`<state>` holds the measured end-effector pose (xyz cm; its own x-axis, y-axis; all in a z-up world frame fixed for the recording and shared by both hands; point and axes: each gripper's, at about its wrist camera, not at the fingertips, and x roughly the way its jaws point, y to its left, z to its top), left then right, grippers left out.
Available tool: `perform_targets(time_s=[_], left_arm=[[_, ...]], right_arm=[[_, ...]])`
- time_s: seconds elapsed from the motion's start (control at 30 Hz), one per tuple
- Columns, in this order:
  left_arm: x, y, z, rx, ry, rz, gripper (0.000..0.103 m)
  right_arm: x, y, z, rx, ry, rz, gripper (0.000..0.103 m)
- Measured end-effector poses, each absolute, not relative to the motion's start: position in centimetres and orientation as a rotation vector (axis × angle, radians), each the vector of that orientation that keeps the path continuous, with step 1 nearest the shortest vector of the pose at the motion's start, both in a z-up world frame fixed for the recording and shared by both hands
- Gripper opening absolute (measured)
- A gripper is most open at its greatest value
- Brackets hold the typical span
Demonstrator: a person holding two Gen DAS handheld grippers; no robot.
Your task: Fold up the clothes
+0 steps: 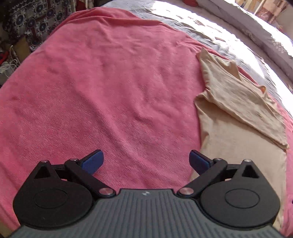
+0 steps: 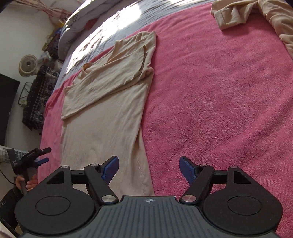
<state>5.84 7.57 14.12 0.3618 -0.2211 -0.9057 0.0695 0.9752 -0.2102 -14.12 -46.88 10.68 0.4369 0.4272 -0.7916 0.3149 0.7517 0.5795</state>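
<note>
- Readable writing: none. A small white emblem sits on each gripper's grey ribbed body, and there are white marks on the black handle of the far gripper in the right wrist view, all too small to read.
- The beige shirt lies flat on the pink blanket, partly folded: one side and a sleeve are turned in across its chest, and the lower body runs in a long strip towards the camera.
- The right gripper hovers over the shirt's lower hem edge, where beige meets pink; its jaws stand wide apart, with nothing between the blue pads.
- The left gripper is over bare blanket just beside the shirt's long edge; jaws spread wide and empty. Its right-hand pad is above the shirt's border, but contact cannot be told.
- In the right wrist view a hand grips that left gripper off the blanket's edge, beyond the shirt's far side.
- A second beige garment lies crumpled on the blanket, well apart from the shirt.
</note>
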Motion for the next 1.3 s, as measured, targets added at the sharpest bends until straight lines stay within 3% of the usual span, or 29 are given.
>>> perform_targets(time_s=[0.13,0.27,0.53,0.73,0.87,1.1,1.13,1.2,1.27,1.3], left_arm=[[3.0,5.9,12.8,-0.077,1.202,-0.344,0.102],[0.9,5.8,12.5,-0.032,1.131,-0.440,0.102],[-6.5,9.3,11.3,-0.313,0.940,-0.693,0.102],[-12.8,11.5,11.7,-0.547,0.932,-0.618,0.102],[-16.9,11.2,12.8,-0.452,0.830,-0.451,0.102],[-24.1,2.3,15.3,0.164,0.583,-0.516,0.102],[-24.5,0.9,15.2,0.209,0.561,-0.540,0.102],[-25.5,-1.7,15.0,0.299,0.516,-0.587,0.102],[-26.3,-4.3,14.4,0.389,0.473,-0.624,0.102],[-26.8,-5.5,14.1,0.438,0.446,-0.642,0.102]], right_arm=[[-15.9,-45.2,9.0,0.759,1.160,0.171,0.073],[-18.7,-45.7,8.1,0.830,0.990,0.230,0.080],[-25.7,-44.3,6.3,0.818,0.644,0.389,0.082],[-29.4,-41.3,6.9,0.854,0.623,0.323,0.088],[-31.0,-39.9,6.4,0.923,0.566,0.263,0.089],[-30.1,-37.9,5.3,1.031,0.549,0.243,0.089],[-29.6,-37.8,5.4,1.038,0.562,0.245,0.086],[-28.5,-37.5,5.2,1.080,0.589,0.245,0.070],[-27.4,-37.3,4.5,1.152,0.628,0.227,0.036],[-27.0,-37.3,4.0,1.197,0.645,0.219,0.029]])
